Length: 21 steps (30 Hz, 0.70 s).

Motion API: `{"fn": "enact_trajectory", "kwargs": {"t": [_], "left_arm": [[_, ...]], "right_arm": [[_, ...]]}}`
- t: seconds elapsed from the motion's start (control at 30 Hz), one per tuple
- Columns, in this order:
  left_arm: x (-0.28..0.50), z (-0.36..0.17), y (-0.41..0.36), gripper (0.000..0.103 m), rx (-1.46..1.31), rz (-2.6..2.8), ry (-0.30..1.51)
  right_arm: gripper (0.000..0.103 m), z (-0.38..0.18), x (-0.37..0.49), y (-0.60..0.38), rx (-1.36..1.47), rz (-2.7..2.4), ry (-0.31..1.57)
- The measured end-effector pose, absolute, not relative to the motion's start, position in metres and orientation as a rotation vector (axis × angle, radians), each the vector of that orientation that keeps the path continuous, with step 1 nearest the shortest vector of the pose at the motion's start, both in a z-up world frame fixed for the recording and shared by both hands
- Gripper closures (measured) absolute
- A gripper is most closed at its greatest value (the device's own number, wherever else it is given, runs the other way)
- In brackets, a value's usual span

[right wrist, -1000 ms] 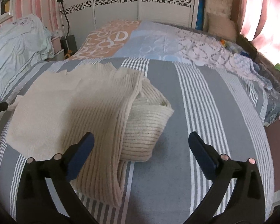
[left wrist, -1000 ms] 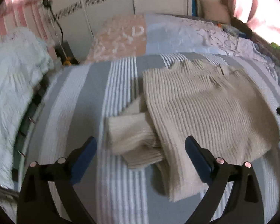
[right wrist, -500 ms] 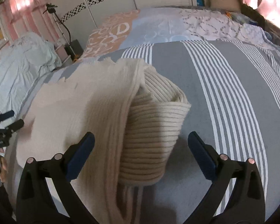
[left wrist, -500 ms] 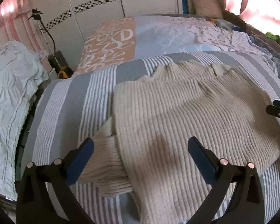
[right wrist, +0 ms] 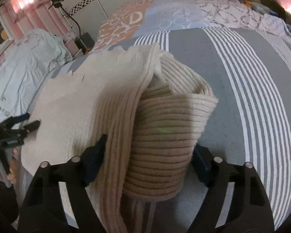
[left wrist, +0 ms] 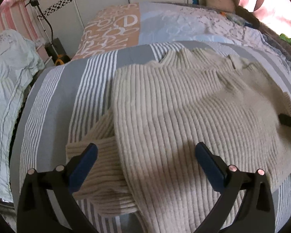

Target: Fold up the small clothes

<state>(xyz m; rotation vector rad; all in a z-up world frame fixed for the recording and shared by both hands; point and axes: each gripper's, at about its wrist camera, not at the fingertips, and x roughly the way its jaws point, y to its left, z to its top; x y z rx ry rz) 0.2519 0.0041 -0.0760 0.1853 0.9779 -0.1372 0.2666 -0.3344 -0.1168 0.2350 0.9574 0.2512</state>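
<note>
A cream ribbed sweater [left wrist: 184, 116] lies spread on the grey striped bedcover [left wrist: 54, 101], its left sleeve [left wrist: 99, 155] folded under the body's edge. My left gripper [left wrist: 145, 161] is open, its fingers straddling the sweater's lower left part and the sleeve cuff. In the right wrist view the same sweater [right wrist: 83, 101] shows its right sleeve [right wrist: 170, 136] bunched in a thick fold. My right gripper [right wrist: 149, 161] is open, with its fingers on either side of that sleeve fold and close against the knit. Whether the pads touch the knit is unclear.
A patterned orange, blue and white quilt [left wrist: 137, 25] covers the far half of the bed. A pale green bedspread [left wrist: 7, 73] lies at the left. A stand with a black cable [left wrist: 46, 21] is by the white wardrobe. A hand [right wrist: 11, 167] holds the other gripper at the left edge.
Both grippers have moved in toward the sweater. The left one swung right over the body's lower edge; the right one came down around the bunched right sleeve. Both stayed open.
</note>
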Motion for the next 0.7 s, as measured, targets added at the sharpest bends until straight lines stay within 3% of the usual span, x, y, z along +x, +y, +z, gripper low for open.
{"fn": "enact_trajectory", "kwargs": {"t": [0.2,0.33,0.37,0.7], "left_arm": [[0.256,-0.083,0.004,0.002,0.188,-0.127,0.993],[0.258,-0.085,0.003,0.001,0.206,-0.122,0.993],[0.258,-0.086,0.001,0.001,0.220,-0.118,0.990],[0.259,-0.089,-0.003,0.001,0.282,-0.105,0.966]], "right_arm": [[0.029,-0.115,0.277,-0.329,0.230,0.274,0.956],[0.067,-0.110,0.277,-0.326,0.230,0.293,0.937],[0.069,-0.107,0.276,-0.325,0.231,0.294,0.932],[0.074,-0.078,0.264,-0.292,0.079,0.217,0.888]]}}
